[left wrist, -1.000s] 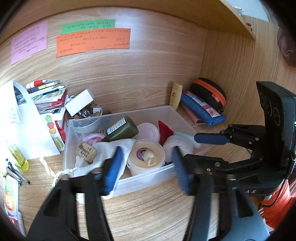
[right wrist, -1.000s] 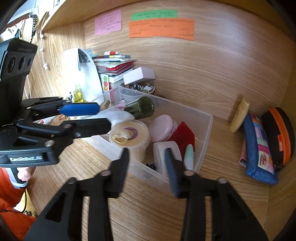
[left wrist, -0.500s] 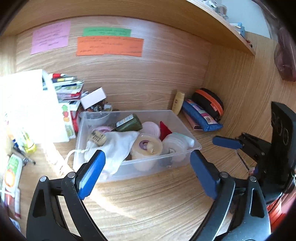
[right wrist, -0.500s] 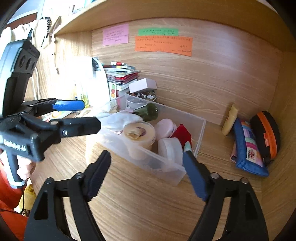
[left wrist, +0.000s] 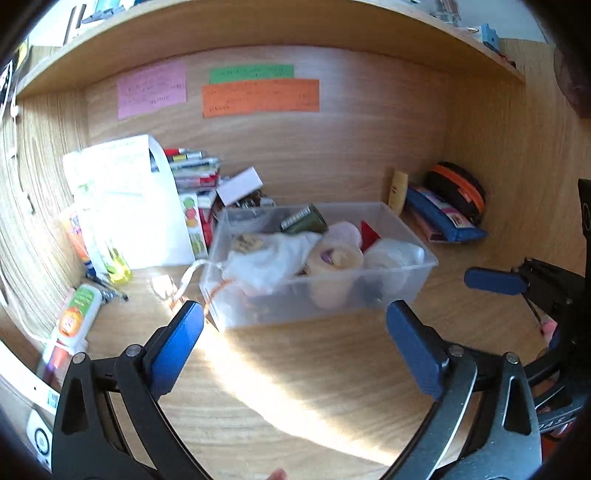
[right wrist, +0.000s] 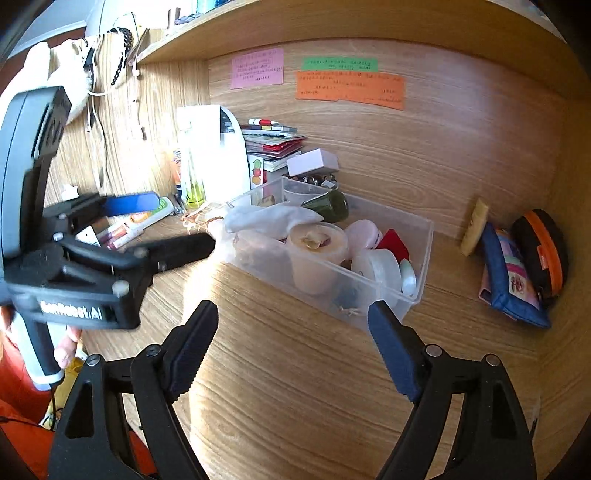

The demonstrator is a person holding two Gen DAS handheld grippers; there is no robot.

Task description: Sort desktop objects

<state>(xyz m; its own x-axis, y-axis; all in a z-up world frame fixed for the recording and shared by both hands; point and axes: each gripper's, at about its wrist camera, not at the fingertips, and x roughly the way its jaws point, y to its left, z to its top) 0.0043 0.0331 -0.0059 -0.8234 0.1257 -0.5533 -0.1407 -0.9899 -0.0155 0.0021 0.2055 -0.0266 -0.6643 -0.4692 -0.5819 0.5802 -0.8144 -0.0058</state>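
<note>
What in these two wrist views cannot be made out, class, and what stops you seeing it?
- Writing on the sticky notes: too small, both views.
- Bottom of the clear bin: hidden under the white cloth bag and tubs.
- Dark green bottle label: blurred, left view.
- Items on the shelf: cut off by the top edge.

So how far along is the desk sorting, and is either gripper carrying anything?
Done: the clear bin already holds a green bottle, a white cloth bag, a cream tub and tape rolls.
In hand: nothing. The left gripper and right gripper are open and empty, short of the bin.
Left: the blue pencil case, orange-zip pouch and yellow tube lie outside.
</note>
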